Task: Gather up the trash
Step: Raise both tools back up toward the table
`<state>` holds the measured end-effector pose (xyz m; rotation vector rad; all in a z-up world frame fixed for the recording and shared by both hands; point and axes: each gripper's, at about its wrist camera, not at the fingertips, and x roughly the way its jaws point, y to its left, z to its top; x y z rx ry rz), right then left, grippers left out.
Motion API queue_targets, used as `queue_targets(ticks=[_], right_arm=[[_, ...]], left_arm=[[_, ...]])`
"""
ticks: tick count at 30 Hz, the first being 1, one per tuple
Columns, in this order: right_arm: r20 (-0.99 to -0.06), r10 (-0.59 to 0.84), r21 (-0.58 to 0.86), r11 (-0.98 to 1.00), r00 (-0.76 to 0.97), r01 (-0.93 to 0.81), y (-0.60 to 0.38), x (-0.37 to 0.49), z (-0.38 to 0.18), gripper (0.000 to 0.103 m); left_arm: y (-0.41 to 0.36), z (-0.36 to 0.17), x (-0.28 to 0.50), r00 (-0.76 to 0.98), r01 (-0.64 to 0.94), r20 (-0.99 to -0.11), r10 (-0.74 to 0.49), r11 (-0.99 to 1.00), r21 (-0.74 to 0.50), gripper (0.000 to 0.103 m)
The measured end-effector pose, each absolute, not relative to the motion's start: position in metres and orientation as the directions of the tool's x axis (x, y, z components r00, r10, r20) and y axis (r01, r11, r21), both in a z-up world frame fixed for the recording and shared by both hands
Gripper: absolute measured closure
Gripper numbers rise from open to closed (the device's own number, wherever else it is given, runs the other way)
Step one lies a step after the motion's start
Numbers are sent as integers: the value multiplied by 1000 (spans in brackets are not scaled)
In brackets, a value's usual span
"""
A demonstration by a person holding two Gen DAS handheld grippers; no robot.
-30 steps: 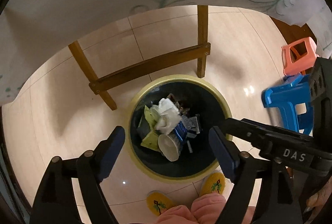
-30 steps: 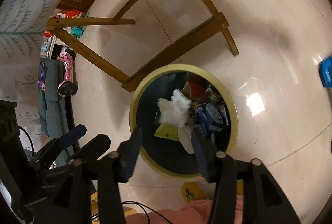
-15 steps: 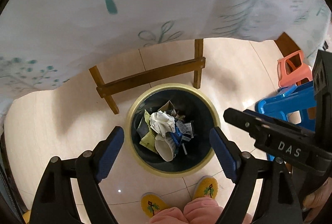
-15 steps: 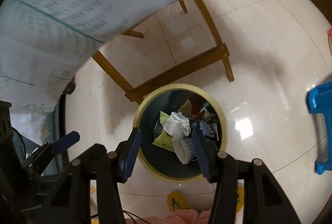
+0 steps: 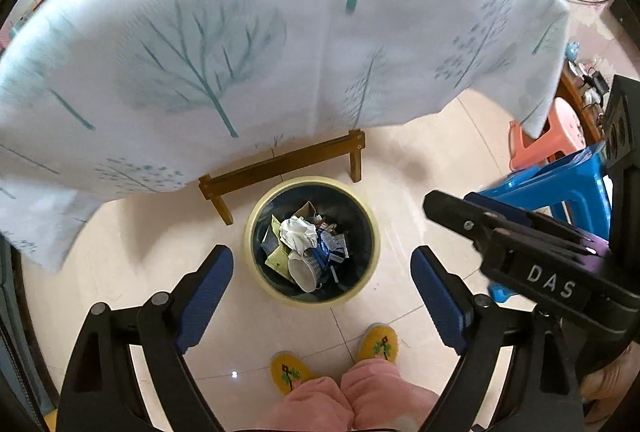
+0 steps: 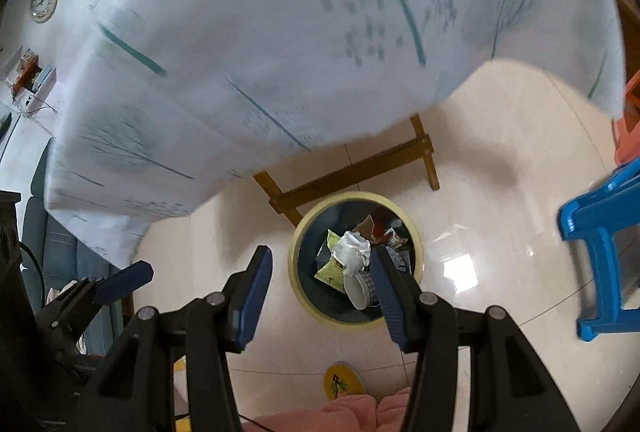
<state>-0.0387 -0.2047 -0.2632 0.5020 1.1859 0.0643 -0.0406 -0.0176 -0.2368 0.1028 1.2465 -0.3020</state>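
Observation:
On the floor under me stands a dark trash bin with a yellow rim [image 5: 376, 248] [image 6: 356, 196]. Inside it lie a crumpled white paper [image 5: 298, 234] [image 6: 352, 252], a paper cup [image 5: 304, 270] [image 6: 356, 290], a yellow-green wrapper [image 5: 276, 258] and blue scraps. My left gripper [image 5: 320, 260] hangs high above the bin. Its jaws are opening, with nothing between them. My right gripper [image 6: 320, 254] is also high over the bin, open and empty. Each gripper shows at the edge of the other's view.
A table under a white cloth with a tree print [image 5: 240, 52] [image 6: 320, 32] fills the upper views; its wooden crossbar [image 5: 280, 164] stands just behind the bin. A blue stool [image 5: 560, 184] and an orange stool [image 5: 548, 140] are at the right. A person's yellow slippers [image 5: 378, 342] stand by the bin.
Both grippers have risen well above the bin, which now looks smaller. The tablecloth has come into view from above. The left jaws stand a little wider.

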Motion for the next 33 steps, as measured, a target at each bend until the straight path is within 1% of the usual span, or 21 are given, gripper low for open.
queue_targets(ticks=[9, 15, 18, 25, 33], right_arm=[[-866, 276, 365, 919, 417, 150, -217, -45, -152, 52], [-843, 274, 349, 933, 463, 83, -218, -42, -80, 52], [-826, 273, 339, 939, 493, 49, -220, -38, -48, 52], [-786, 294, 330, 943, 543, -32, -218, -23, 6, 52], [-765, 331, 319, 940, 552, -121, -211, 6, 25, 52]], left_arm=[[-12, -118, -45, 360, 243, -913, -193, 964, -108, 14], [-10, -36, -45, 459, 226, -861, -216, 966, -122, 14], [-8, -8, -43, 495, 213, -840, -219, 969, -127, 14], [-12, 43, -39, 581, 190, -788, -204, 975, -112, 14], [-10, 63, -18, 601, 124, -780, -177, 984, -128, 14]])
